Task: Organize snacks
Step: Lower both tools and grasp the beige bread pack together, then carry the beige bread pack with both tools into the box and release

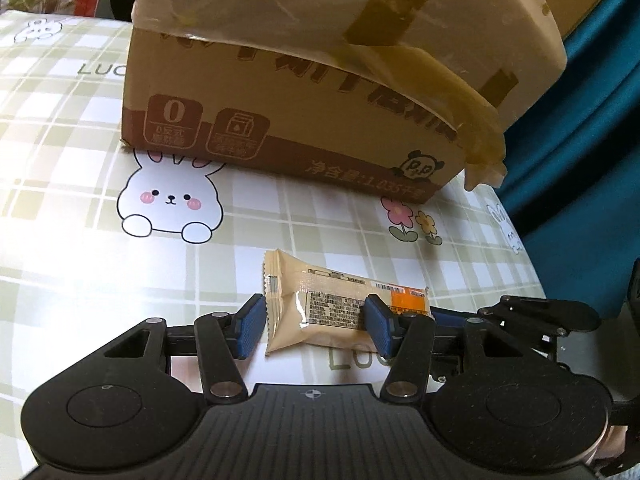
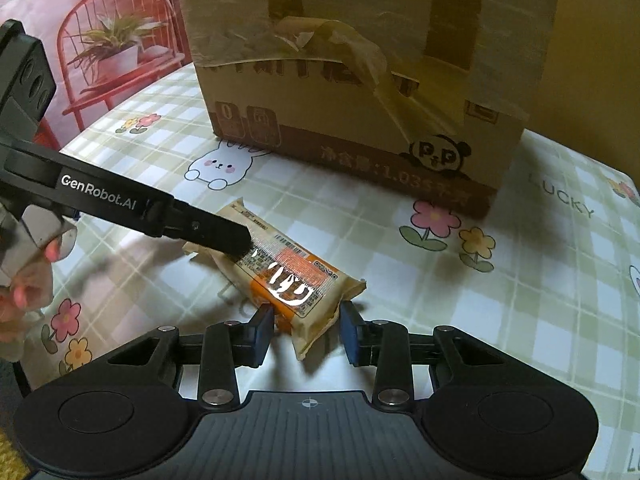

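A beige and orange wrapped snack bar [image 1: 320, 304] [image 2: 296, 276] lies on the checked tablecloth in front of a cardboard box [image 1: 300, 100] [image 2: 360, 100]. My right gripper [image 2: 306, 330] is shut on the bar's near end, with both blue pads against the crumpled wrapper. My left gripper [image 1: 316, 326] stands open over the bar's other end. Its left pad is just clear of the wrapper edge and its right finger crosses in front of the label. In the right wrist view the left gripper [image 2: 240, 240] reaches in from the left, with its tip on the bar's far half.
The taped box stands at the back of the table [image 1: 80, 160] [image 2: 540, 280], its top flaps hanging forward. A hand [image 2: 24, 292] holds the left gripper at the left edge. Teal fabric [image 1: 580, 120] lies past the table's right edge. A red printed panel [image 2: 112, 40] stands behind on the left.
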Motion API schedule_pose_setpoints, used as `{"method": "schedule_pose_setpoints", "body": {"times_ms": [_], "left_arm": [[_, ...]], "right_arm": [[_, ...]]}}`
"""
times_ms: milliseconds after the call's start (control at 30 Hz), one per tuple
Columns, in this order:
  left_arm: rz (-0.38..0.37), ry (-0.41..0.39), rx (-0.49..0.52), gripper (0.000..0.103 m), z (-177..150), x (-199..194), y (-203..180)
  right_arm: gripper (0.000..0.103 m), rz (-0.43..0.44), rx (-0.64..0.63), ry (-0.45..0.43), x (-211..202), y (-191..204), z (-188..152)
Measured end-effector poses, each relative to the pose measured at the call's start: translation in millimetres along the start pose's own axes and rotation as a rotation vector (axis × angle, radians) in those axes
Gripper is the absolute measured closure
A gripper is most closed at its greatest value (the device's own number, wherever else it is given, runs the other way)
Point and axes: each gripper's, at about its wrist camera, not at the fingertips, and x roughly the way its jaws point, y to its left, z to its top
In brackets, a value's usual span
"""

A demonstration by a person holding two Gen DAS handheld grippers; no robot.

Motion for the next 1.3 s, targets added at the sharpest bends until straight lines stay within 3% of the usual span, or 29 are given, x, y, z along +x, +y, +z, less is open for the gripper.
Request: {"method": "schedule_pose_setpoints", "body": {"times_ms": [233,467,667,800,1033,1300], "left_arm": [[-0.039,-0.07,-0.006,0.054,10.4,-32.9,-2.0],[-0.059,-0.237,0.086,0.054,37.8,-95.3,-37.9],[-0.055,-0.391,0.155,0.055,75.5,-137.9,-70.1],[-0.037,-0.45,0.186,0.055,110.0,-145.5,-80.5],[-0.008,-0.448,0.157,0.055,159.7,-120.2,-72.2],[-0.003,-0.402,0.127,0.054,173.1,-105.6,-54.4]], "right_arm": [[0.07,-0.01,-0.011,-0.072,-21.9,5.8,10.9],[0.07,-0.024,-0.067,-0.223,-79.1,8.6,43.1],[0.07,-0.052,-0.145,-0.354,-122.4,3.2,90.0],[0.07,-0.073,-0.189,-0.41,-131.7,-9.1,132.1],[0.069,-0.093,-0.203,-0.408,-102.6,-32.3,191.7],[0.069,-0.121,-0.183,-0.354,-61.3,-43.6,205.2]]}}
